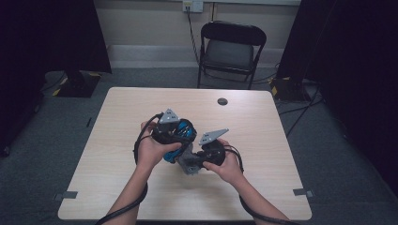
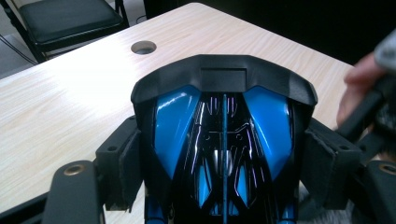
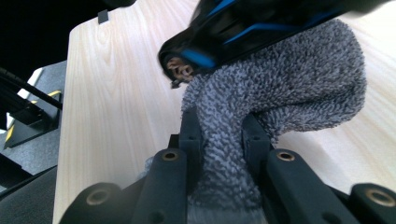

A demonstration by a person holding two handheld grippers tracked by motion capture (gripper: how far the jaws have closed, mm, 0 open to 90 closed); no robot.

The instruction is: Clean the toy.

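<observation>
- The left gripper (image 2: pixel 219 158) has its fingers (image 2: pixel 122 168) spread wide and clamped on the flanks of a blue-and-black toy car (image 2: pixel 223 140), pads pressed on either side of the body; the car's long axis runs straight out between the fingers toward twelve o'clock in the left gripper view, its black spoiler end farthest from the hand.
- The right gripper (image 3: pixel 219 140) has its fingers (image 3: pixel 191 135) drawn almost together, pinching a fold of grey terry cloth (image 3: pixel 289 79); the cloth bunches up from them toward one o'clock in the right gripper view and lies against the underside of the car (image 3: pixel 243 28).
- The relation that matters: from the right fingers the car sits directly ahead and above, at twelve to one o'clock, touching the cloth (so the wipe, as I judge it, runs along the car's length rather than across it).
- In the high view both hands meet over the middle of the table (image 1: pixel 117 154), the left gripper (image 1: pixel 171 129) at ten o'clock of the right gripper (image 1: pixel 209 150), car (image 1: pixel 185 130) and cloth (image 1: pixel 190 161) held between them above the top.
- Room: bare wood lies all round, the near edge at six o'clock being the closest; the cable hole (image 1: pixel 222 101) at twelve o'clock is well apart, and the folding chair (image 1: pixel 231 47) stands beyond the far edge.
</observation>
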